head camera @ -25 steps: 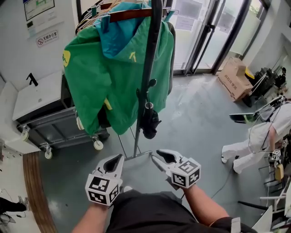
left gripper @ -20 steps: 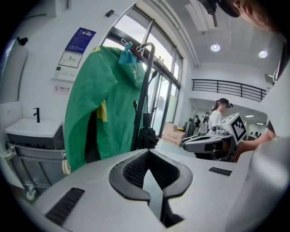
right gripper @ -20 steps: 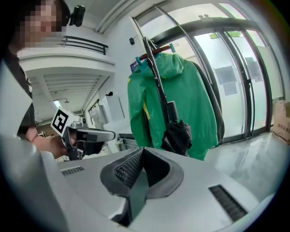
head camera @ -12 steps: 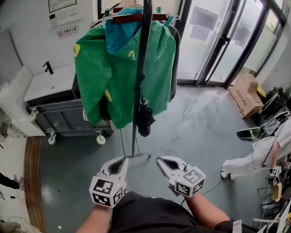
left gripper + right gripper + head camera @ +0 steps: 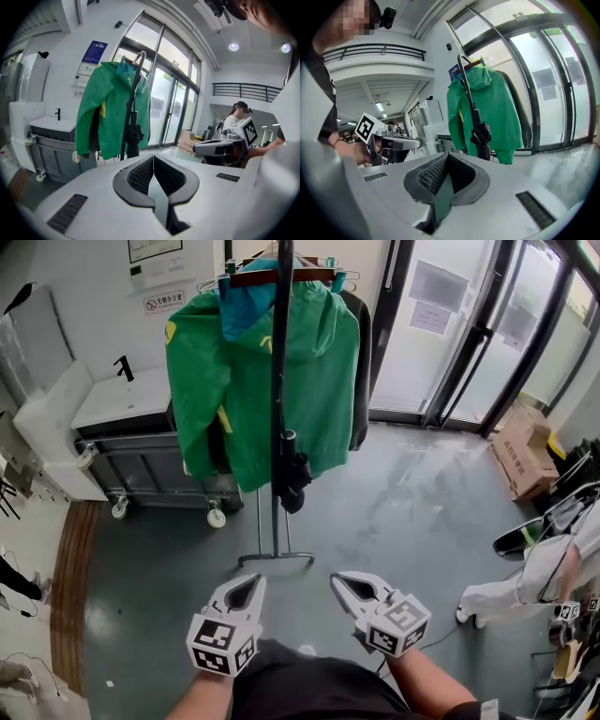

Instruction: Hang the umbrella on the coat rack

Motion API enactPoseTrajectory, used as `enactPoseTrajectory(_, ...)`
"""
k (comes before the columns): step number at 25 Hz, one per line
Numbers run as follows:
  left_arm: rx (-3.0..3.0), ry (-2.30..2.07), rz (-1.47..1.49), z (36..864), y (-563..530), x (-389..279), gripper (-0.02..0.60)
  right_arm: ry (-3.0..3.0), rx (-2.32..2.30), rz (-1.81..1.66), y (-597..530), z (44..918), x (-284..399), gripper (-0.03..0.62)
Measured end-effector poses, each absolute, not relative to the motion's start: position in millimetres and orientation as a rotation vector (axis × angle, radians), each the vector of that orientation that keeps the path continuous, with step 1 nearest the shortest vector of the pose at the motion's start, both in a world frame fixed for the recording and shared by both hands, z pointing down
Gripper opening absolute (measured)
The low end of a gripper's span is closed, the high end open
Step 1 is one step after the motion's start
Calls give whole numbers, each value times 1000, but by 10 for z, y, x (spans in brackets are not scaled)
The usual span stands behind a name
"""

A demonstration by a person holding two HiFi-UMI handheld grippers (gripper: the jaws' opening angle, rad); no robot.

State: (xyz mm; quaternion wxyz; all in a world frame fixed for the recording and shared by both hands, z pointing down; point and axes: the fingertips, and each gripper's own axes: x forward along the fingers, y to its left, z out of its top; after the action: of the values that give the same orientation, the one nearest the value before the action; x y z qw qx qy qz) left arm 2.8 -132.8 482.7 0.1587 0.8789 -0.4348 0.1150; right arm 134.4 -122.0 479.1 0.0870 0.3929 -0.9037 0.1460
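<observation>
I hold my left gripper (image 5: 255,580) and my right gripper (image 5: 337,578) side by side low in front of my body. Both forearms reach forward and both noses tip slightly down towards the grey floor (image 5: 403,512). The marker cubes sit nearest me, at the wrists, and the two tools angle a little towards each other at the tips. In each gripper view the ribbed pads meet along a single seam, so both pairs of jaws are closed with nothing between them.

The umbrella (image 5: 292,476) is not in my hands. It hangs folded and dark against the pole of the coat rack (image 5: 278,352), well ahead of me and clear of the floor, just in front of the green jacket (image 5: 314,381). Its handle seems to hook over the top bar, though the pole runs so close beside it that I cannot be sure.
</observation>
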Motion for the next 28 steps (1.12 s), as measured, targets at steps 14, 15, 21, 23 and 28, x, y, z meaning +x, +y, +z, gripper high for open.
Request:
enactPoseTrajectory(14,2503,-1301,347,4735,-970,55,15,-2727,1157,407,-938,4720,1459,10)
enactPoseTrajectory(15,2504,-1300,348,4736,-956,64,15,-2729,1156,406,-925,4714,1459,10)
enactPoseTrajectory(21,2517,-1305,348,4685,-936,87,16,-2730,1157,399,-896,4685,1502,10)
enactPoseTrajectory(23,2520,-1308,347,4675,-930,83,15,-2733,1156,404,-888,4691,1511,10)
enactPoseTrajectory(28,2523,-1310,349,4692,-911,69,15,-2739,1150,418,-868,4733,1493,10)
